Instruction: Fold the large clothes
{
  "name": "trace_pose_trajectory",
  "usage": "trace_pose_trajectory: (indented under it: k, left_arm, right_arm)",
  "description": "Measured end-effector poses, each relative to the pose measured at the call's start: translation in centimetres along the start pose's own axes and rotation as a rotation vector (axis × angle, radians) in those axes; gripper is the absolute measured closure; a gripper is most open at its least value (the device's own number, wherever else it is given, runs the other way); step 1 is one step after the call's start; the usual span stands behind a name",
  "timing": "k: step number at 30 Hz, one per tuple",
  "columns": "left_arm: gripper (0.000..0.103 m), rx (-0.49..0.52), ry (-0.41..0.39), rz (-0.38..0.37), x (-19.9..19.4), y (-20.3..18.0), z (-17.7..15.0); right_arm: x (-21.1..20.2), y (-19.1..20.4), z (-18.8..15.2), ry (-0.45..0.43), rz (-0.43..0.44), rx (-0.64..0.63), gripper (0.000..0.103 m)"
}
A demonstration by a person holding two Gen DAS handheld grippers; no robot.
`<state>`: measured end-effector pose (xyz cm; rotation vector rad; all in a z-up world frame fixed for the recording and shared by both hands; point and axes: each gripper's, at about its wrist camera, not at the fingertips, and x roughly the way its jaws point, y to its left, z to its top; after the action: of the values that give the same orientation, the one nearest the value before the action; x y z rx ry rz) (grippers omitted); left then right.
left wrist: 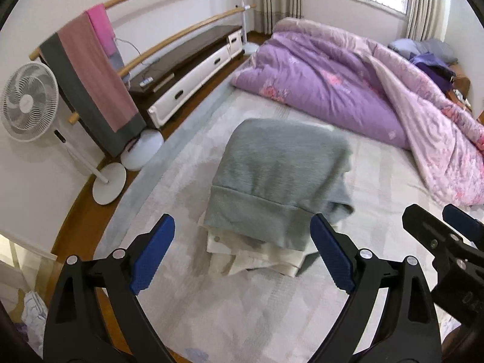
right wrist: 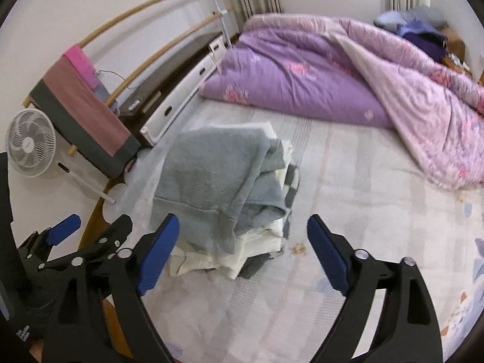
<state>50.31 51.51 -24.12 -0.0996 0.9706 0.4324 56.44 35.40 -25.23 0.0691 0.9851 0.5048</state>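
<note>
Two grippers, both spread wide w/ nothing held, hang over the near edge of the bed (left wrist: pixel 378 175). Left to right: pedestal fan (left wrist: pixel 28 101) by the wall, towel rail w/ pink-and-grey towel (left wrist: pixel 96 78), then the grey sweatshirt (left wrist: pixel 278 169) folded on top of a stack of cream garments (left wrist: pixel 257 254) mid-mattress, purple duvet (left wrist: pixel 348 78) bunched at the far right. Left gripper (left wrist: pixel 243 254) sits just near of the stack; right gripper (right wrist: pixel 243 255) is near and slightly right of it. Risk, as I judge it: stack looks lopsided, so a nudge from either finger could tip the sweatshirt off or undo its folds; its right edge already sags loose. Right wrist view shows that untidy right side plus a checked grey-white layer (right wrist: pixel 290 178) in the pile; left wrist view hides these but shows the ribbed hem clearly.
</note>
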Motion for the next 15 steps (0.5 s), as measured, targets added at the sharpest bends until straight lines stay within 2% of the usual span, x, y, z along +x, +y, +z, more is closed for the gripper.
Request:
trace_pose_trajectory:
  k: [3,6,9,15]
  left_arm:
    - [0.011,-0.007,-0.032,0.006,-3.7,-1.4,-1.0]
    - [0.011,0.017,-0.05,0.055,-7.2,-3.2,-2.1]
    - [0.011,0.022,-0.07,0.073,-10.8,-4.9,-3.9]
    - [0.011,0.008,-0.132,0.079,-18.3,-8.1,-7.3]
  right_arm:
    - [-4.0,-1.3,-0.7,-0.031,0.028,-0.001,0.012]
    - [-8.0,-2.6,-1.8,-0.066,0.045,-0.009,0.011]
    - [-12.9,-4.3,-3.2,-0.109,0.067,-0.015,0.01]
    - [-20.8,-6.1,-5.8,-0.184,0.074,-0.067,0.01]
